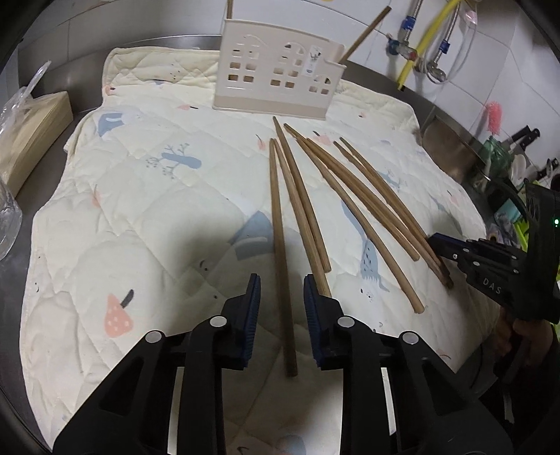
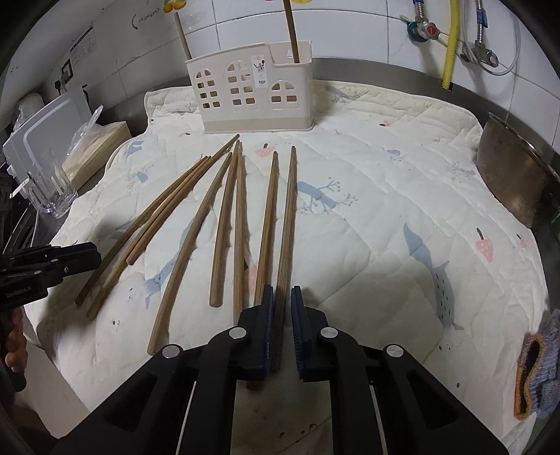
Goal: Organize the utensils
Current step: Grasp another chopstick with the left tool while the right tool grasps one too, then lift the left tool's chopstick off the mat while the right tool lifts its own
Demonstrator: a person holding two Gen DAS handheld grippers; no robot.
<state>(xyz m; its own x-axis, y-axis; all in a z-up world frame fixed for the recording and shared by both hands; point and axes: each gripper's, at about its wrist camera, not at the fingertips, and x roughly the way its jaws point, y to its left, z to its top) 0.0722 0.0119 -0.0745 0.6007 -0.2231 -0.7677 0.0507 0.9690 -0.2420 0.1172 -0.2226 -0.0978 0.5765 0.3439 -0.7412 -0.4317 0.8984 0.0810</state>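
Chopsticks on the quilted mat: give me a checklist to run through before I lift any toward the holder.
1. Right gripper closed on the rightmost chopstick: ok.
2. Left gripper pads pressing the leftmost chopstick: not ok, jaws apart around it.
3. Only one chopstick between the left jaws: ok.
4. Holder upright on the mat: ok.
5. Room left in the holder: ok, two sticks inside.

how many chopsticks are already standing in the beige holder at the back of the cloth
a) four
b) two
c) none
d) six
b) In the right wrist view two chopsticks stand in the beige holder: one at its left end and one in the raised compartment at its right end; the rest still lie on the cloth.
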